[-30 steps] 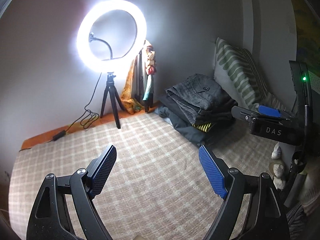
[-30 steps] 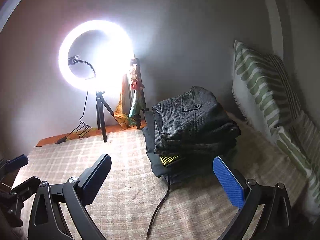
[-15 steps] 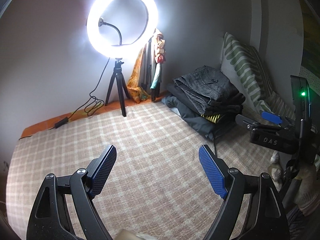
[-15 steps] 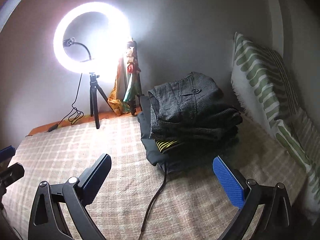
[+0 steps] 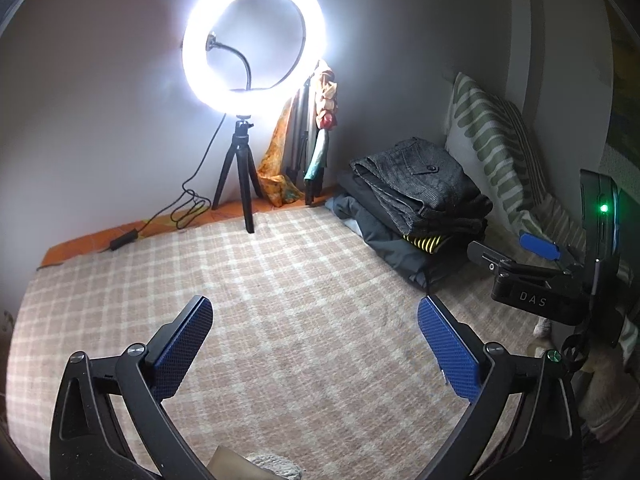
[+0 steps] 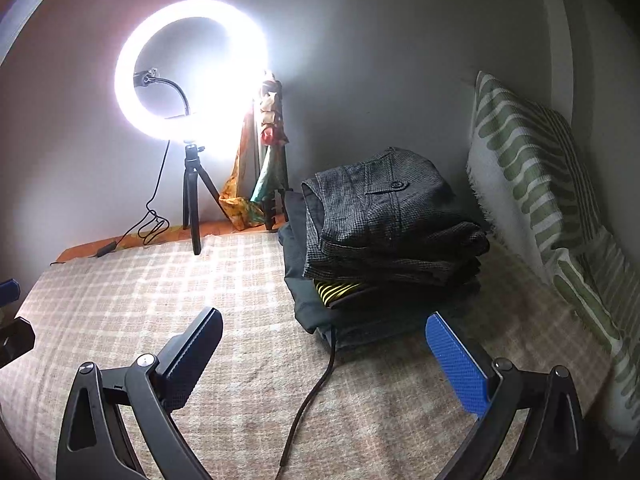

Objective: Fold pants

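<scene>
A ring light (image 5: 254,36) on a tripod (image 5: 240,176) glares from the far wall, its cable (image 5: 176,212) trailing onto a checked blanket (image 5: 300,300) that covers the bed. In front, the left gripper (image 5: 314,340) hangs over bare blanket, jaws spread wide with nothing between its blue pads (image 5: 448,354). Coloured scarves (image 5: 316,136) hang in the corner behind.

Farther right, dark grey pants (image 6: 384,220) lie folded on top of a stack of clothes (image 6: 344,292) against the wall, a button pocket facing up and a yellow-striped item showing beneath. A dark cord (image 6: 316,384) runs from under the stack toward the camera. The right gripper (image 6: 322,354) is poised just short of the stack, jaws likewise wide apart and holding nothing. A green-striped pillow (image 6: 532,168) leans on the wall at the far right.

Judged from how things lie, the pants look fully folded and put away, and little or nothing of the task seems left. No unfolded pants show in either view.
</scene>
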`<action>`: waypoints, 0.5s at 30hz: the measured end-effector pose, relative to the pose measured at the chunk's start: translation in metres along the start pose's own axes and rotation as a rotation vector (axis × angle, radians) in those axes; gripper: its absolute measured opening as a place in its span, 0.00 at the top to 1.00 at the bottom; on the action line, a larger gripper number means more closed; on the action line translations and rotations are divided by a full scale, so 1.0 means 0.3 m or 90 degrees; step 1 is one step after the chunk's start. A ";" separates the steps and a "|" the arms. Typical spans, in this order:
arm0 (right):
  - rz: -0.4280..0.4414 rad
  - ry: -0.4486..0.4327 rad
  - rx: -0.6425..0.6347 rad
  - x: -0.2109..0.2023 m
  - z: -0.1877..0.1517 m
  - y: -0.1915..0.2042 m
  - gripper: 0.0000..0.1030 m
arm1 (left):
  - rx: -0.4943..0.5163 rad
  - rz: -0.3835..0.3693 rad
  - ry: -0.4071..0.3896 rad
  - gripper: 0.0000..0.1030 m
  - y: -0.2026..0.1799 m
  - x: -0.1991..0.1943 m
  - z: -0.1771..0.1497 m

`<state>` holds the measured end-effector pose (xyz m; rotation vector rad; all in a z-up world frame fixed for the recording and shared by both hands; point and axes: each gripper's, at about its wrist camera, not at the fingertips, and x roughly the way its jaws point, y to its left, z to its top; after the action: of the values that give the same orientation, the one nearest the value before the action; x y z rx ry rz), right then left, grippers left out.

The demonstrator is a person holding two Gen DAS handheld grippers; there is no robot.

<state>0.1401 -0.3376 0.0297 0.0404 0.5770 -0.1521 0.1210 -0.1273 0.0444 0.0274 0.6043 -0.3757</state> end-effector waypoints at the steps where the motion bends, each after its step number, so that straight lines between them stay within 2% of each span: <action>1: 0.000 0.001 0.002 0.002 0.000 -0.003 0.00 | -0.003 0.000 0.003 0.01 0.002 0.004 0.000; 15: 0.009 0.020 -0.013 0.029 -0.009 0.016 0.00 | 0.022 0.018 0.017 0.01 0.000 0.026 -0.015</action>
<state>0.1465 -0.3338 0.0226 0.0268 0.6089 -0.1312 0.1246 -0.1293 0.0364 0.0741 0.6236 -0.3587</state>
